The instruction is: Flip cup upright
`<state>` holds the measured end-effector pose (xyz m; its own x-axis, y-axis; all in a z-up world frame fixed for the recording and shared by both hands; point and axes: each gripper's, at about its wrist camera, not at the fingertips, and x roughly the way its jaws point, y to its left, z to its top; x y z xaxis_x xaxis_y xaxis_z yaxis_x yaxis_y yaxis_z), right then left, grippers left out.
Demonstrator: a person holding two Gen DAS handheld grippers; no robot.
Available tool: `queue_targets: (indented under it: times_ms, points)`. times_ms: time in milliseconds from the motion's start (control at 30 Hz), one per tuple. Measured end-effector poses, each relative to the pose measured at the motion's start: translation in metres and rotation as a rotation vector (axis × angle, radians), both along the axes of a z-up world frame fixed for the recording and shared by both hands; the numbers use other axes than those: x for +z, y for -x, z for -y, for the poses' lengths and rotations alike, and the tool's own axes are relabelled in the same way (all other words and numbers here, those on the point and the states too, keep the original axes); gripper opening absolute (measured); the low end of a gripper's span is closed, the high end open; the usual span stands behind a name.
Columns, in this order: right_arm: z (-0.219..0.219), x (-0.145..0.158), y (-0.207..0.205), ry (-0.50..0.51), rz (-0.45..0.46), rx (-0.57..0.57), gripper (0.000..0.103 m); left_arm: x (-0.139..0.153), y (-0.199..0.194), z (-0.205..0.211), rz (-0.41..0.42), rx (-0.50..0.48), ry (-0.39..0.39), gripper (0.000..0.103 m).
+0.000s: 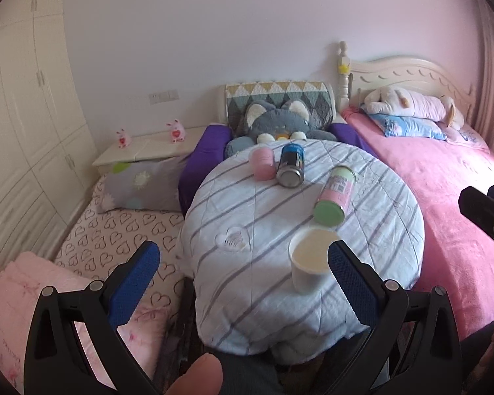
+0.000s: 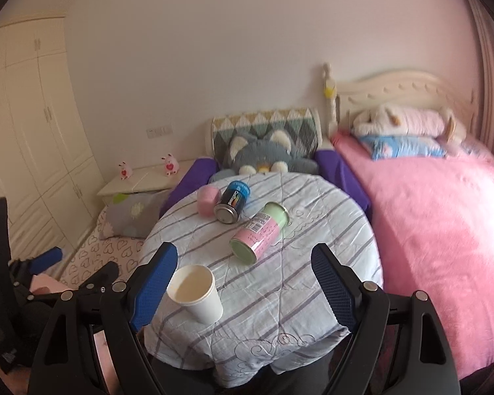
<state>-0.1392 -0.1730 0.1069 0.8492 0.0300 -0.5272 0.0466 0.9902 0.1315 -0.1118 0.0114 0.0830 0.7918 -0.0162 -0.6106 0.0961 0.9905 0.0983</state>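
Observation:
A white paper cup [image 1: 309, 261] stands upright, mouth up and empty, near the front of a round table covered in a striped cloth [image 1: 247, 279]. It also shows in the right wrist view [image 2: 196, 293]. My left gripper [image 1: 243, 256] is open and empty; its right finger [image 1: 342, 266] is beside the cup. My right gripper [image 2: 243, 260] is open and empty, its left finger [image 2: 154, 283] just left of the cup. The left gripper also shows at the left edge of the right wrist view [image 2: 79, 263].
A pink cup [image 1: 262, 163], a blue can [image 1: 290, 164] and a pink-and-green can [image 1: 333, 197] lie on their sides further back on the table. A pink bed [image 1: 444, 197] is on the right, a heart-print mattress [image 1: 122, 230] on the left, and a plush cat [image 1: 276, 121] behind.

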Motion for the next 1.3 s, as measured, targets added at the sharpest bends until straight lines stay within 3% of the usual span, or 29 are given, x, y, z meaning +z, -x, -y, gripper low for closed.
queue_targets:
  times_ms: [100,300,733,1300]
  points:
    - [-0.022,-0.004,0.026,0.091,0.009,-0.025,0.085,-0.007,0.028,-0.005,0.025,0.039,-0.024,0.103]
    - [-0.047,-0.018,0.068,0.155,0.074,-0.052,0.085,-0.009,0.064,-0.005,0.096,0.076,-0.024,0.103]
    - [-0.036,-0.012,0.088,0.104,0.117,-0.082,0.086,0.015,0.099,-0.008,0.211,0.082,0.013,0.103]
    - [-0.031,-0.011,0.090,0.098,0.121,-0.085,0.086,0.015,0.104,-0.003,0.208,0.070,0.012,0.103]
